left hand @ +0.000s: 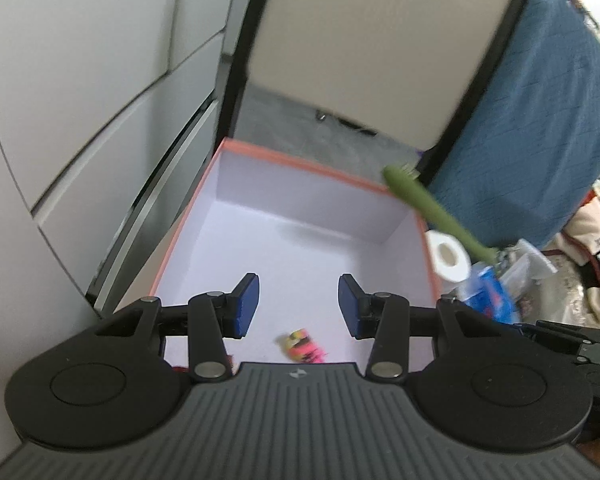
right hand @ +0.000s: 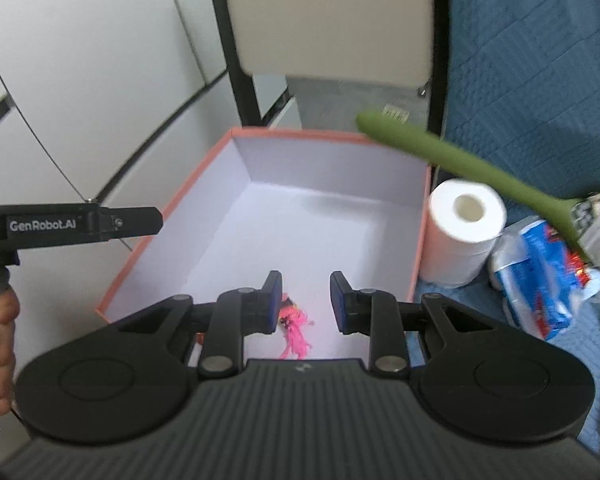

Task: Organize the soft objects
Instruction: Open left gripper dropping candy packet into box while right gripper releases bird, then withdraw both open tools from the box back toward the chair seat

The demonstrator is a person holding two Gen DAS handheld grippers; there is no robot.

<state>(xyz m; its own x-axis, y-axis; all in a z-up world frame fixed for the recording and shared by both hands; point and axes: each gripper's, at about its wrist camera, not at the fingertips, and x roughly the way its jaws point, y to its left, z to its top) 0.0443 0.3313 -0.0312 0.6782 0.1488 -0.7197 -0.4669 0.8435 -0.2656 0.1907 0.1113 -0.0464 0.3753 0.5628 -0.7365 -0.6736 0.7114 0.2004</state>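
Note:
A shallow box with an orange rim [left hand: 300, 160] and a white inside lies on the blue bed cover; it also shows in the right wrist view [right hand: 324, 134]. A small pink and yellow soft toy [left hand: 302, 345] lies on the box floor near its front; in the right wrist view the toy [right hand: 296, 326] sits just below my fingers. My left gripper [left hand: 298, 304] is open and empty above the box. My right gripper [right hand: 306, 298] is open and empty above the toy. The left gripper's body [right hand: 80, 226] shows at the left of the right wrist view.
A toilet paper roll [right hand: 462, 228] stands right of the box. A long green soft stick [right hand: 468, 166] slants over the box's far right corner. A blue and white plastic pack [right hand: 540, 280] lies beside the roll. White cabinets [left hand: 80, 120] stand at left, a chair back [left hand: 380, 40] behind.

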